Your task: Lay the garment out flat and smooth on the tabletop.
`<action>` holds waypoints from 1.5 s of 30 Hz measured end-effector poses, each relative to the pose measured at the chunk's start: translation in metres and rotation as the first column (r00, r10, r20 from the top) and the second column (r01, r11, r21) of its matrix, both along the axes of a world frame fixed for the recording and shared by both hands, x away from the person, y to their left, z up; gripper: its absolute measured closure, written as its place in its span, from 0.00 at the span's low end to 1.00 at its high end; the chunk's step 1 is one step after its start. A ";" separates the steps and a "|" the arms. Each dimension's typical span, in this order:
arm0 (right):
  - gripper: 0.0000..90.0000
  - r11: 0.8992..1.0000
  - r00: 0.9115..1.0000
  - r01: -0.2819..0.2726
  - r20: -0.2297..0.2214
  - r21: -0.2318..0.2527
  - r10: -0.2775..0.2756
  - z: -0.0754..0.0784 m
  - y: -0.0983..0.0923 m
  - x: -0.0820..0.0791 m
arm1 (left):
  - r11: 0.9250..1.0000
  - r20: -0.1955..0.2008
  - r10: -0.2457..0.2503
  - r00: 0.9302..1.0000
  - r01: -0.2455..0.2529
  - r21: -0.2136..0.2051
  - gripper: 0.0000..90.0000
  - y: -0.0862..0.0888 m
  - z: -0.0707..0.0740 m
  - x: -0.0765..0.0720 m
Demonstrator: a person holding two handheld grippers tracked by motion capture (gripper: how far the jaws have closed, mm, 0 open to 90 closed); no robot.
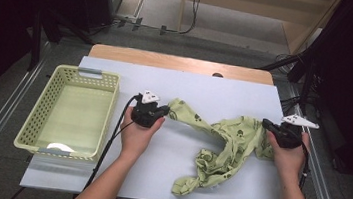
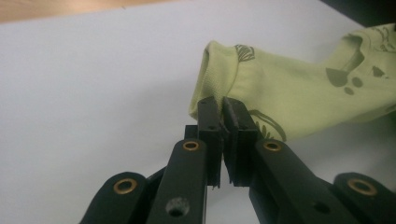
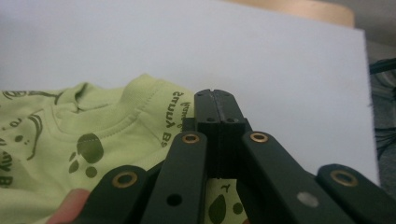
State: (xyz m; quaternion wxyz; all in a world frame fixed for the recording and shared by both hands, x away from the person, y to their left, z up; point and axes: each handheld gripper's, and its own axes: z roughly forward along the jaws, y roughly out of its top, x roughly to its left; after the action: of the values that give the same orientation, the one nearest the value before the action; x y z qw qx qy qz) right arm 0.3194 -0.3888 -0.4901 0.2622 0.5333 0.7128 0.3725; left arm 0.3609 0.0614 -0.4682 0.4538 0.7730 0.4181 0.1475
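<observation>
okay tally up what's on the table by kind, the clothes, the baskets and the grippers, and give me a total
Garment, light green with a dark print: 1
Basket, pale green plastic: 1
Grippers, both shut on the garment, left gripper and right gripper: 2
Total: 4
</observation>
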 end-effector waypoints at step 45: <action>0.98 0.996 0.998 -0.058 -0.030 0.073 0.061 0.001 0.013 -0.028 | 0.990 -0.089 -0.131 0.987 0.127 -0.056 1.00 -0.044 -0.019 0.039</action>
State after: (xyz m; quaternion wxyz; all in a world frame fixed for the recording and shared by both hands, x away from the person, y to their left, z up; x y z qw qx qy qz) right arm 0.2910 -0.3756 -0.4893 0.2201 0.5268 0.7185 0.3973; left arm 0.4001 0.0173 -0.4871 0.4620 0.7927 0.3913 0.0714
